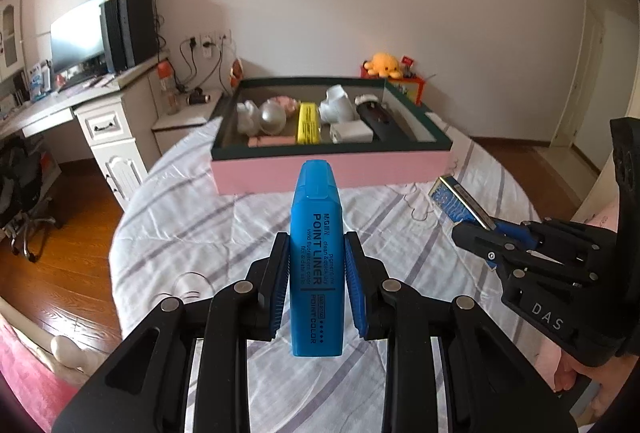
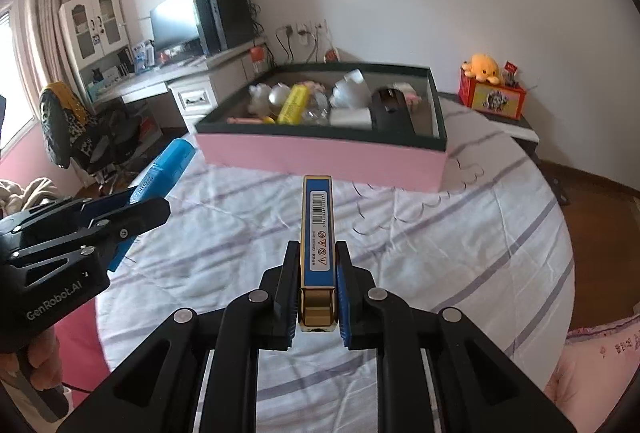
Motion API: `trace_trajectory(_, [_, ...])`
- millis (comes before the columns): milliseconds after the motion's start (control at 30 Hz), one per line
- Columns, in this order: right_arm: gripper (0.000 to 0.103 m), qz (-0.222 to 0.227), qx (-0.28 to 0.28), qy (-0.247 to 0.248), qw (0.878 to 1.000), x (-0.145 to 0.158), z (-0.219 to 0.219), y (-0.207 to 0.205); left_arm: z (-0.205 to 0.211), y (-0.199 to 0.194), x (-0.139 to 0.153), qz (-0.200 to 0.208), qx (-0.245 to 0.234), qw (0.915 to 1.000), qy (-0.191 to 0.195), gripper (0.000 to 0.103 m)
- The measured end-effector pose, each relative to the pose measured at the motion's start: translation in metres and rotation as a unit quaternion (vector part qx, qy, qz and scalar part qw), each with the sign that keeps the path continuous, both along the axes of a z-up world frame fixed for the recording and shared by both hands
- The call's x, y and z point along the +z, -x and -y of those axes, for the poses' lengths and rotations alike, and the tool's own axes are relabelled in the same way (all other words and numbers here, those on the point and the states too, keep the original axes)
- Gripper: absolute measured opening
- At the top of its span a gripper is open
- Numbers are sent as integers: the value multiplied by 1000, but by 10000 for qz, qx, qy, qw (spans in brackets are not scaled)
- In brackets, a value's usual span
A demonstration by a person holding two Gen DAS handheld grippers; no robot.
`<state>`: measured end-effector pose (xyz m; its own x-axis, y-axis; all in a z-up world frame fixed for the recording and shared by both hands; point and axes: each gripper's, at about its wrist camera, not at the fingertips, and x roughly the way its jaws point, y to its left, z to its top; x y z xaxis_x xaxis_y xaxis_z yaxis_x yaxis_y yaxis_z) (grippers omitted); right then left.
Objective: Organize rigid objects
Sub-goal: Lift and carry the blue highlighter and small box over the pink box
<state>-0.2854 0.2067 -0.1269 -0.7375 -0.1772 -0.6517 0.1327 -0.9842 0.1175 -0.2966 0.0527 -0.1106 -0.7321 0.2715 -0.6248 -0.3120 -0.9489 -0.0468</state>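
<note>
Blue highlighter [image 1: 316, 265] clamped in left jaws; right jaws clamp a barcoded lighter [image 2: 317, 233].

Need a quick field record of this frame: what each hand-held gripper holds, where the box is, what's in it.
left hand-held gripper: shut on blue highlighter, cap pointing toward the box
right hand-held gripper: shut on blue and gold slim box, held lengthwise
pink box: open, on the striped bedspread, ahead of both grippers
box contents: yellow highlighter, white charger, black case, white figurines; rest unclear
state: both items held in the air, short of the box
</note>
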Motion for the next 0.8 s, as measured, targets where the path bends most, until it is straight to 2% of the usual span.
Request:
trace_trajectory(433, [16, -743, 64, -148, 9971, 62, 9, -19, 24, -24, 65, -972, 154, 9951, -53, 27])
trace_trajectory(633, [16, -1010, 72, -285, 9945, 86, 5, -9, 23, -15, 87, -1275, 152, 9917, 62, 27])
trace_trajectory(800, [16, -1064, 111, -379, 9935, 97, 0, 10, 16, 7, 94, -1345, 96, 9907, 193, 27])
